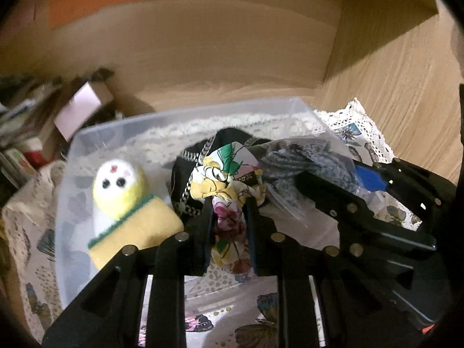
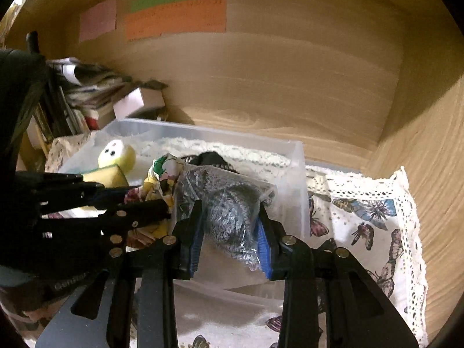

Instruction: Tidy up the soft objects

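Two grippers are working over one clear bin (image 2: 293, 174) on a butterfly cloth (image 2: 371, 220): left gripper (image 1: 227, 223) pinching one floral scarf (image 1: 229, 179), right gripper (image 2: 230, 229) clamping one bagged grey knit (image 2: 229, 206).

Plush toy (image 1: 119, 191) in bin (image 1: 185, 116), left.

A butterfly cloth (image 2: 368, 220) is spread over the wooden shelf (image 2: 290, 133). Books (image 2: 84, 98) and a white box (image 2: 139, 101) are piled in its far-left corner; coloured notes (image 2: 174, 17) are stuck on the back wall.
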A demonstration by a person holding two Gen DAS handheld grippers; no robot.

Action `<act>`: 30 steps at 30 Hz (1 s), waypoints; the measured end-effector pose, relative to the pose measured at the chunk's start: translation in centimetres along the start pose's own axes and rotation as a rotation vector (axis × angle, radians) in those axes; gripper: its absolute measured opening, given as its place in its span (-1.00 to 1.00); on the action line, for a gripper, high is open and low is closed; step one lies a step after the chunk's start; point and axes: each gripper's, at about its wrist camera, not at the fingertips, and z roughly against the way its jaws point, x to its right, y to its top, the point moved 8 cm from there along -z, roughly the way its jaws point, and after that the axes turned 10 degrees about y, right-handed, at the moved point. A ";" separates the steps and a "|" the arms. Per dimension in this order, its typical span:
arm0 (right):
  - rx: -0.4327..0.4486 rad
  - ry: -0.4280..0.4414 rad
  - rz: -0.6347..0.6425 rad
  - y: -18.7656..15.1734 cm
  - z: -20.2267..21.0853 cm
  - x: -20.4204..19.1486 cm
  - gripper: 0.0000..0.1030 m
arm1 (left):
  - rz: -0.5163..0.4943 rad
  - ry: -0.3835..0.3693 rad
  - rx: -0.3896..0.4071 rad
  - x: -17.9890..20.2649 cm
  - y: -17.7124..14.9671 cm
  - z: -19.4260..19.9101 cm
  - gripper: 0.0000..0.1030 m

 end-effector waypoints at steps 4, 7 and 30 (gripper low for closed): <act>-0.024 0.001 0.011 -0.5 -0.5 -0.2 -0.39 | 0.029 -0.019 -0.030 -0.5 -0.4 -0.5 -0.41; -0.029 0.009 0.008 -0.5 -0.6 -0.1 -0.34 | 0.038 -0.015 -0.042 -0.7 -0.5 -0.7 -0.32; 0.193 -0.021 0.028 1.5 9.3 -1.7 0.41 | 0.043 0.059 0.182 -3.3 0.2 9.4 0.70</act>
